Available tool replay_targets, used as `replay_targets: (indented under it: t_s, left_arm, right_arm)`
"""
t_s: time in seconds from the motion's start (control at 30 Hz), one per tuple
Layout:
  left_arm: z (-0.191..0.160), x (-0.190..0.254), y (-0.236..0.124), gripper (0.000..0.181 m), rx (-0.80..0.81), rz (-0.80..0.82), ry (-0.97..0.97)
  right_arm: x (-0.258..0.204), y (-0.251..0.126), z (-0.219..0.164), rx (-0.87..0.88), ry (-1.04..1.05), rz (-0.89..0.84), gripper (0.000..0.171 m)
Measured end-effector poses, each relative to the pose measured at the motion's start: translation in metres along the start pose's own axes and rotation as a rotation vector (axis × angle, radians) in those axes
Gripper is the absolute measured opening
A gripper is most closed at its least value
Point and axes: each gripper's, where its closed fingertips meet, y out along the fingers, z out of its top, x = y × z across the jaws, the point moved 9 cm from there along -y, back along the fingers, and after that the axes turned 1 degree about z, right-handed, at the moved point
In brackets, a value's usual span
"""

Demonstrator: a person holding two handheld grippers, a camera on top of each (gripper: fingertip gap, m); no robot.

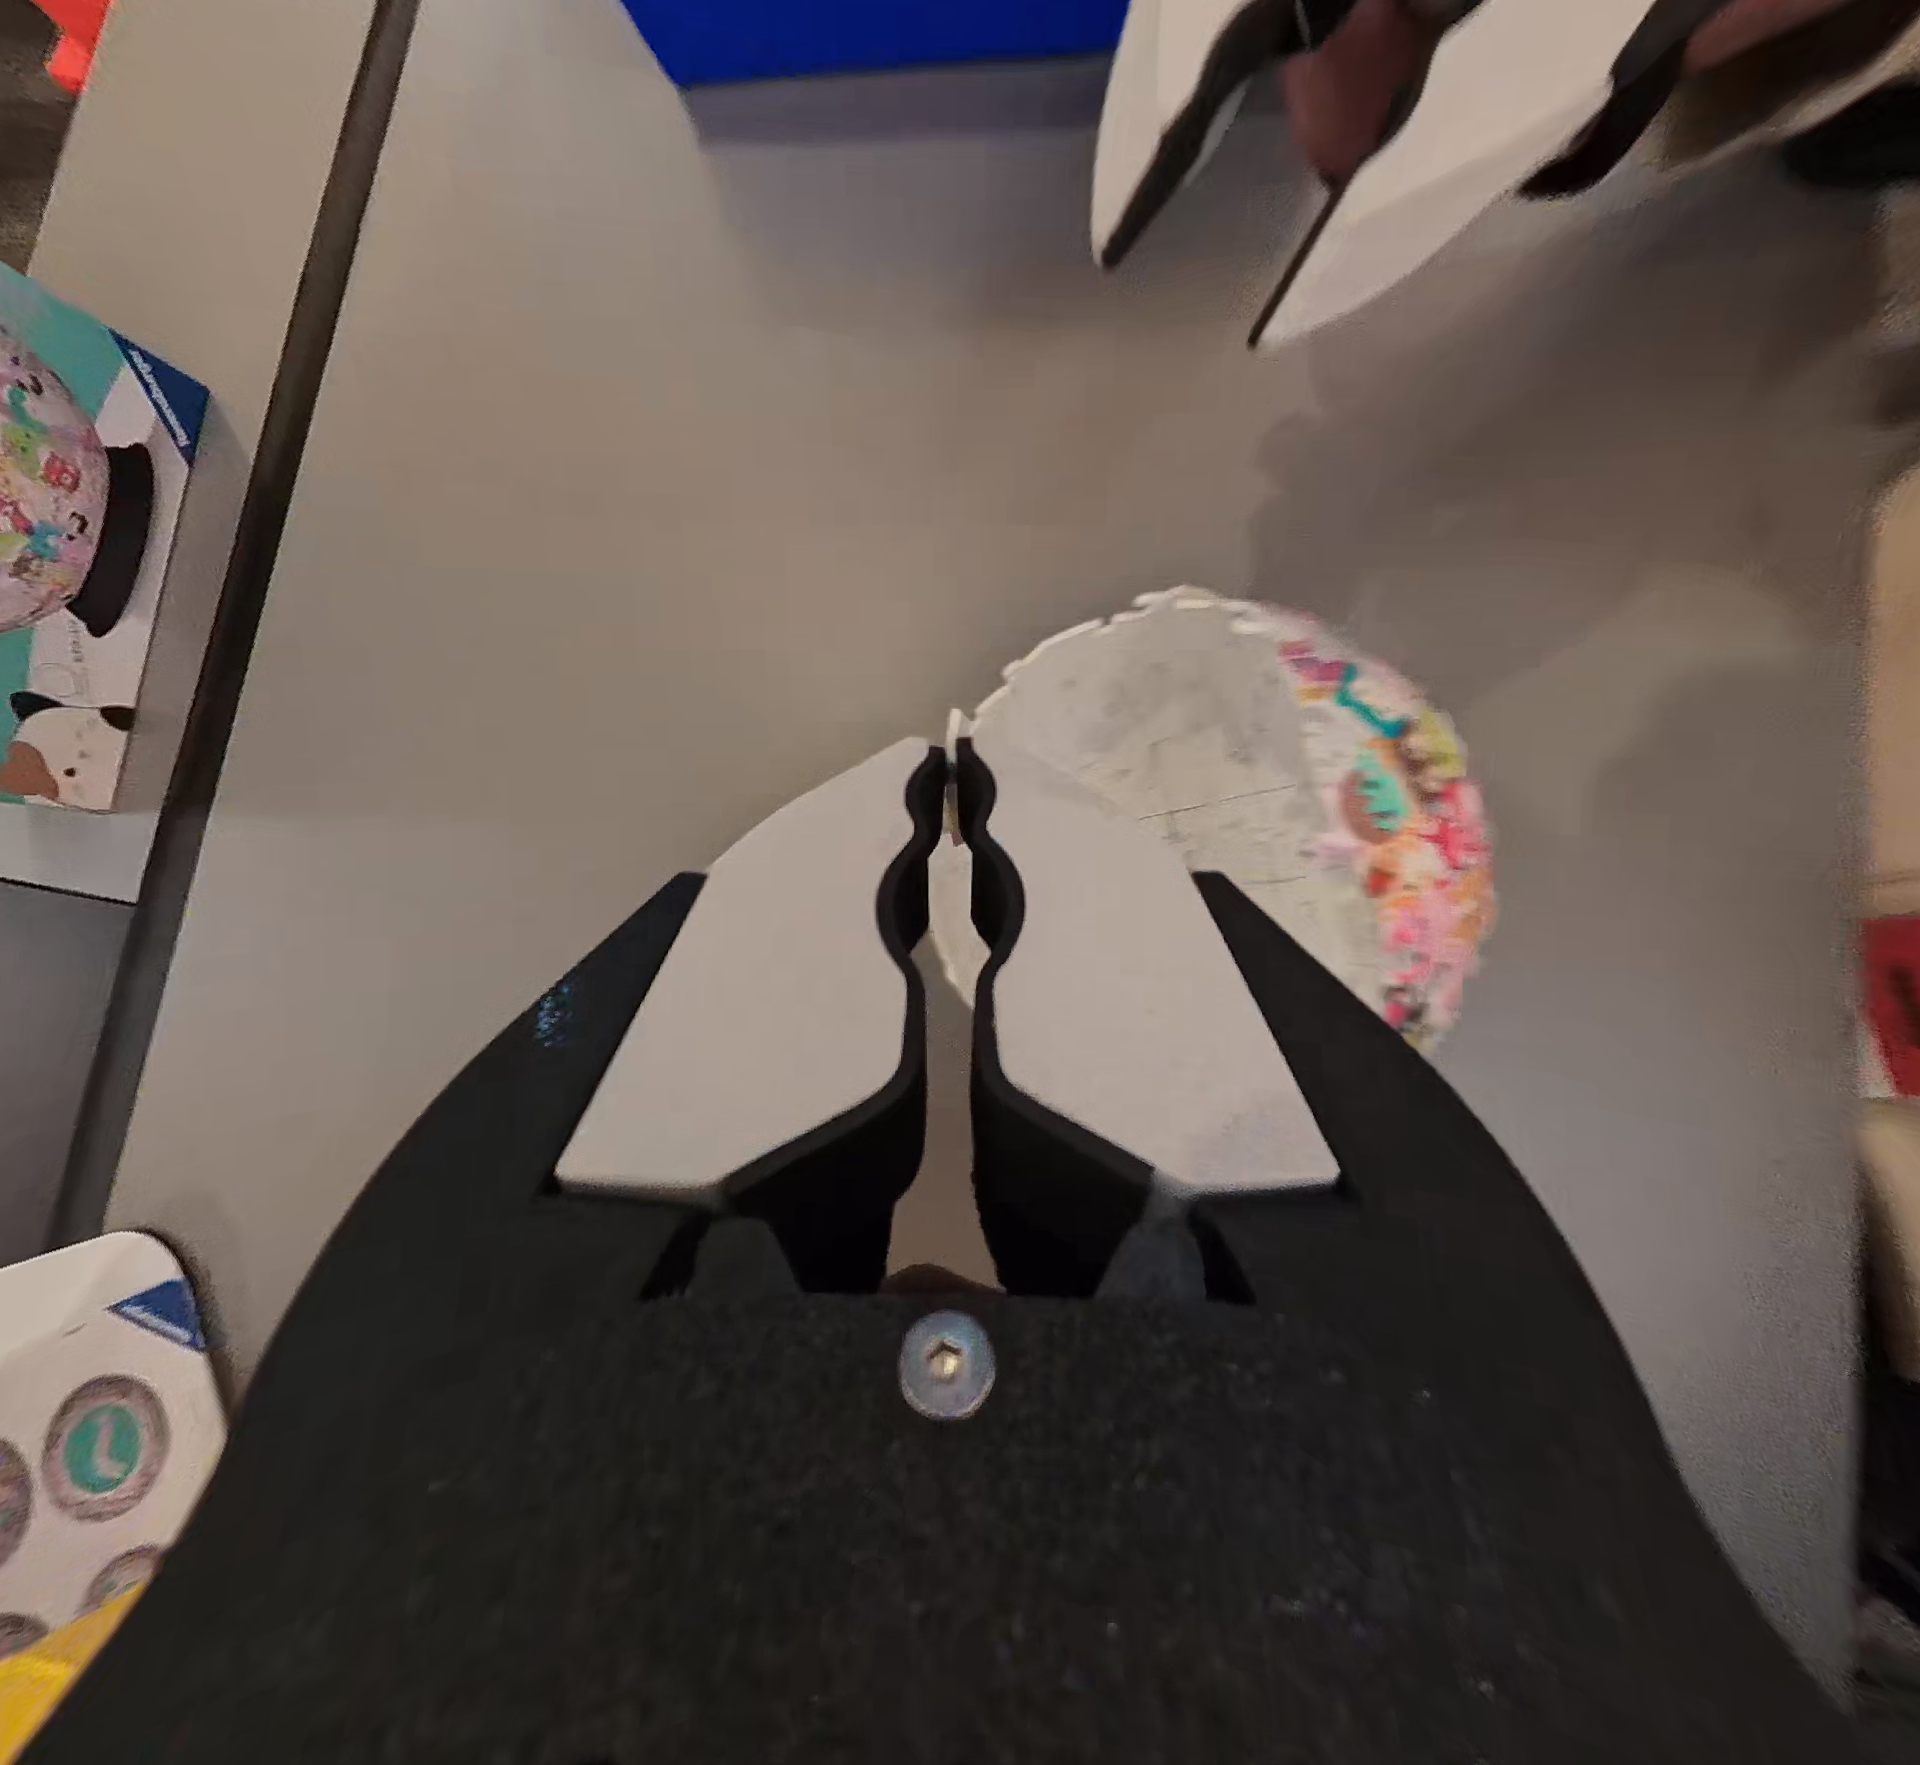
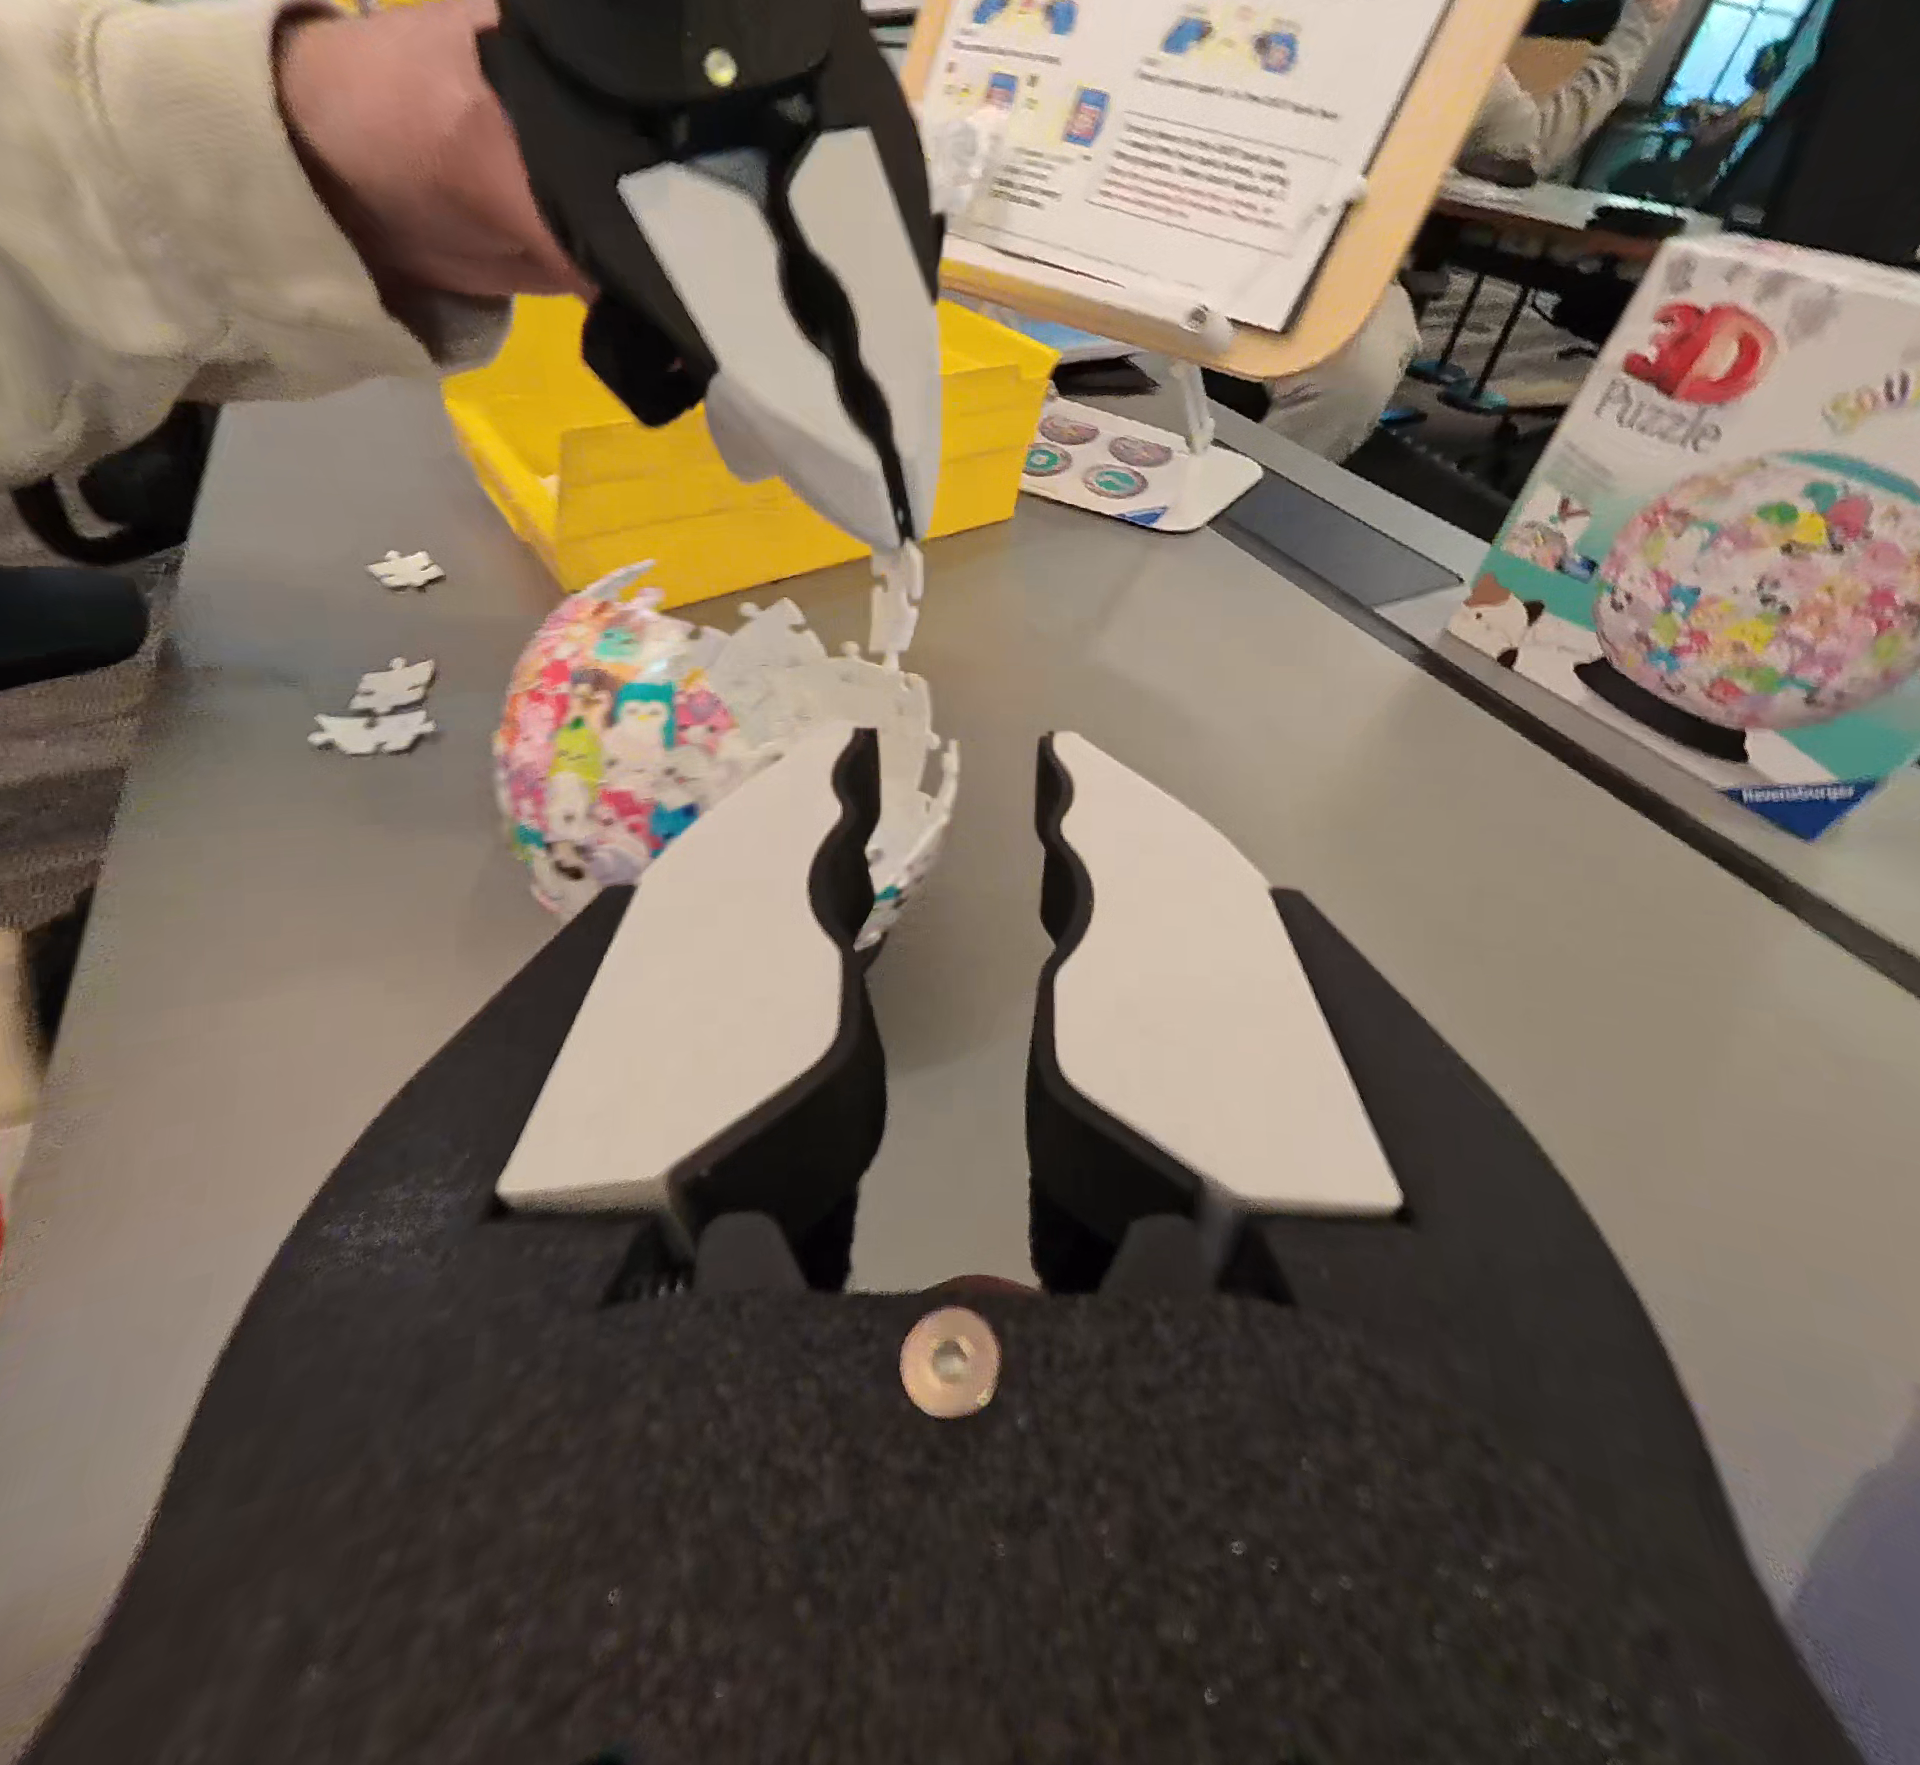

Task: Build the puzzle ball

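Pinching a puzzle piece over the ball

Left gripper (image 2: 902, 520) squeezed tight on white piece (image 2: 900, 609), just above half-built ball (image 2: 623, 728) on table (image 2: 1351, 884); right gripper (image 2: 951, 759) wide apart, holding nothing. Pushing hard could roll ball away.

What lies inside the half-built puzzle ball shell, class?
The puzzle ball shows a bare white inner surface, nothing visibly resting there; the left gripper hides the lower part.

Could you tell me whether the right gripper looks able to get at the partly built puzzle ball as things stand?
Probably yes. The right gripper is open and empty, low over the table, with the puzzle ball just ahead to its left. The left gripper holds a white piece over the ball's open rim, so the top is crowded.
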Motion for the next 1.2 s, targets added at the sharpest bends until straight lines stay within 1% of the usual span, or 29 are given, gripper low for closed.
replay_targets:
  t_s: [0.03,0.1,0.23,0.33,0.4,0.5,0.63,0.73,0.8,0.83,0.93,1.2]
  left_arm:
    - [-0.002,-0.003,0.006,0.001,-0.016,0.009,0.012]
    - [-0.005,-0.004,0.017,0.002,-0.038,0.008,0.029]
    - [-0.011,0.002,0.03,0.002,-0.052,0.01,0.077]
    - [-0.016,0.007,0.031,0.002,-0.058,0.029,0.114]
    - [-0.019,0.008,0.032,0.002,-0.05,0.045,0.117]
    - [-0.021,0.008,0.035,0.002,-0.016,0.047,0.107]
    - [-0.025,0.007,0.042,0.002,-0.037,0.053,0.119]
    - [-0.024,0.007,0.045,0.002,-0.034,0.045,0.124]
    - [-0.024,0.007,0.046,0.002,-0.048,0.046,0.132]
    - [-0.023,0.007,0.047,0.002,-0.054,0.045,0.136]
    - [-0.024,0.007,0.048,0.002,-0.066,0.05,0.138]
    - [-0.025,0.006,0.046,0.002,-0.065,0.05,0.119]
  right_arm:
    - [0.004,0.004,-0.002,-0.018,0.017,-0.007,0.028]
    - [0.01,0.014,-0.006,-0.113,0.027,-0.004,0.03]
    - [0.018,0.038,0.0,-0.259,-0.01,0.018,0.039]
    - [0.02,0.054,0.007,-0.31,-0.039,0.078,0.036]
    - [0.021,0.066,0.006,-0.407,-0.032,0.141,0.033]
    - [0.021,0.081,0.004,-0.483,-0.053,0.221,0.03]
    - [0.025,0.09,0.004,-0.568,-0.114,0.234,0.029]
    - [0.024,0.095,0.001,-0.649,-0.21,0.25,0.022]
    - [0.021,0.099,0.0,-0.656,-0.263,0.253,0.019]
    - [0.019,0.101,0.0,-0.64,-0.271,0.269,0.014]
    - [0.016,0.105,-0.002,-0.615,-0.269,0.296,0.009]
    - [0.019,0.11,-0.009,-0.641,-0.212,0.324,0.011]
